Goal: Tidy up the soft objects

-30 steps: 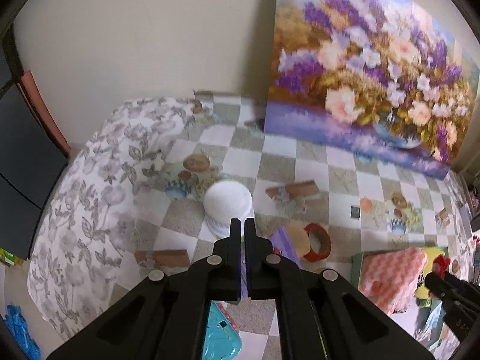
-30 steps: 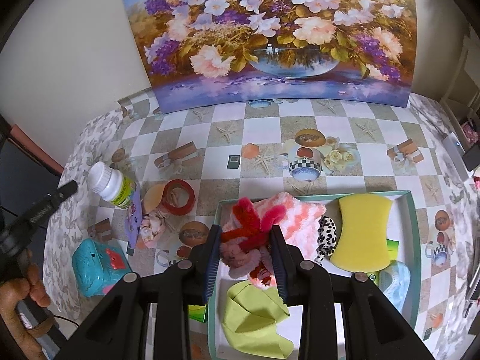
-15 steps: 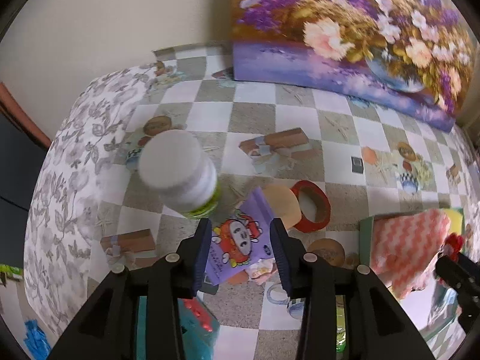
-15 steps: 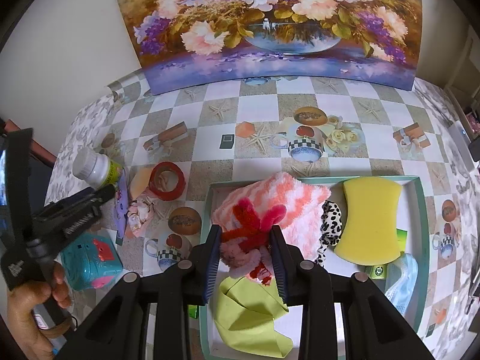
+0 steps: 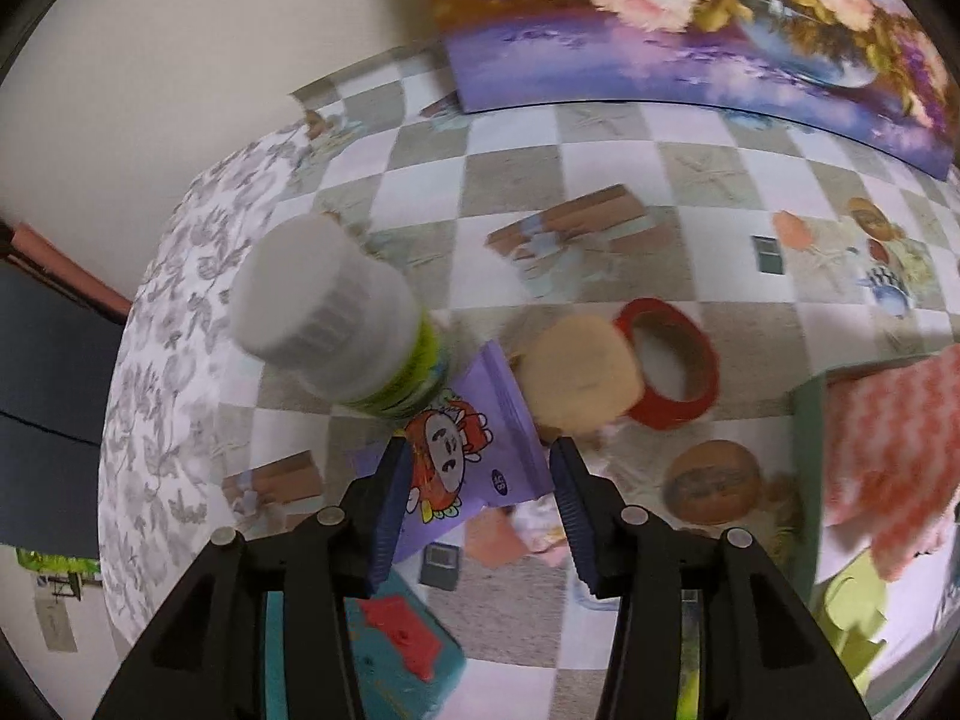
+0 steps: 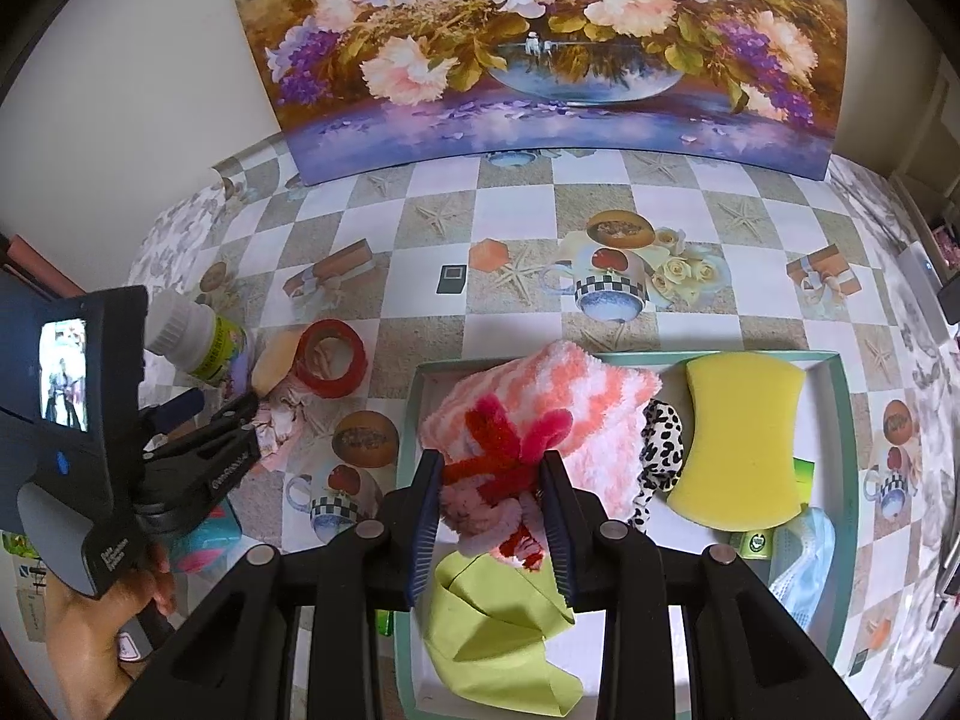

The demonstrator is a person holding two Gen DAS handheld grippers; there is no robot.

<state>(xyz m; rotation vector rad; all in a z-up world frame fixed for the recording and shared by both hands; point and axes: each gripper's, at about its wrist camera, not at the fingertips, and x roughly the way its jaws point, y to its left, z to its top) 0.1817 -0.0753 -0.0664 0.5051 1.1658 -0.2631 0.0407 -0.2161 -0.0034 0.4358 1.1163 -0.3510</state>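
One yellow sponge [image 6: 741, 441] | one tray [image 6: 840, 372] | one red tape roll [image 6: 332, 365]

A plain cream wall [image 6: 150, 60] rises behind the table. A large flower painting [image 6: 540, 42] leans against it at twelve o'clock. A checkered printed tablecloth [image 6: 510, 312] covers the table, floral-edged at nine o'clock.

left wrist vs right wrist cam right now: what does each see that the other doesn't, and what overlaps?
Left wrist only: the print on the purple packet between the left gripper fingers, jaws apart.

Right wrist only: the yellow sponge, leopard-print fabric and blue mesh item in the tray, and the right gripper around the red-and-pink fuzzy toy.

Both: white-capped bottle, red tape ring, pink-and-white fuzzy cloth, green cloth, flower painting.
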